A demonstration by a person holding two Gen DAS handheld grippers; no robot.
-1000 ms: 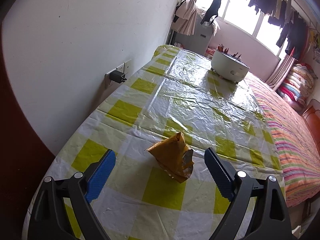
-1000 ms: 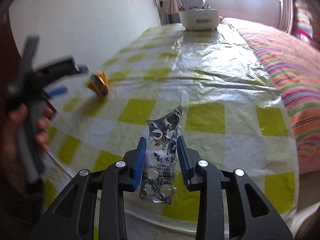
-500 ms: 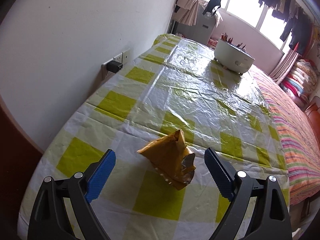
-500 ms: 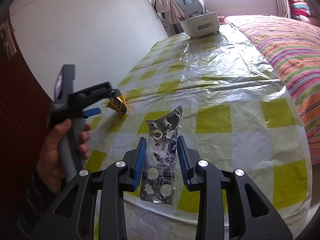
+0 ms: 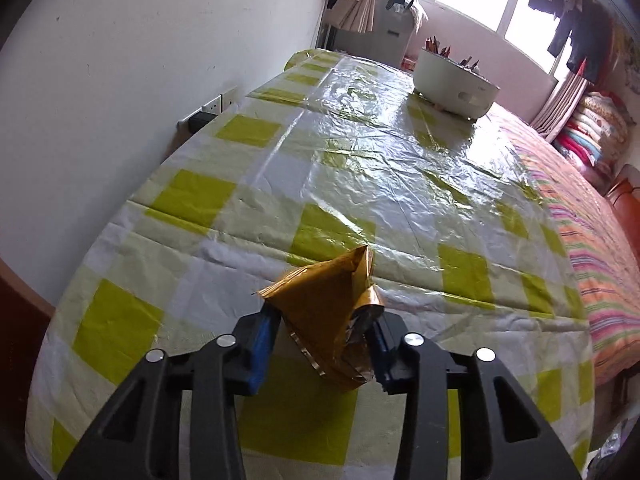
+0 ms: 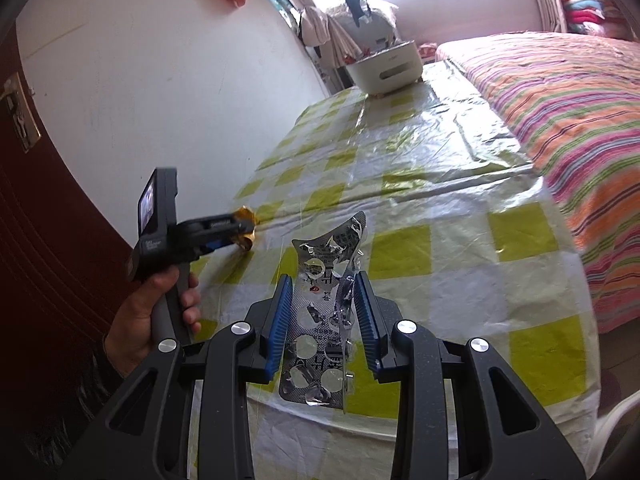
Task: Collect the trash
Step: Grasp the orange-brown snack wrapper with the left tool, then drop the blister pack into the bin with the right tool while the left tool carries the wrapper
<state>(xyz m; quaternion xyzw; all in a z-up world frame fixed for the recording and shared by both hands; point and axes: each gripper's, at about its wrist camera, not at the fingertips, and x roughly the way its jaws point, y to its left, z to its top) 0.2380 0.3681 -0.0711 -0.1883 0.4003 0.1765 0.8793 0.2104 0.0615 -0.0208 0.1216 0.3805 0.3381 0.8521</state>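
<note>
My left gripper is shut on a crumpled gold foil wrapper, held just above the near end of the yellow-checked tablecloth. The same gripper and wrapper show at the left of the right wrist view. My right gripper is shut on an empty silver pill blister pack, which stands upright between the blue pads above the table's near edge.
A white tub holding pencils stands at the far end of the table. A wall with a socket and plug runs along the left. A striped bed lies along the right. A dark red door is at the near left.
My left gripper has closed on the gold wrapper, which lay between its open jaws before. The right gripper has kept hold of the blister pack and swung to face more left.
</note>
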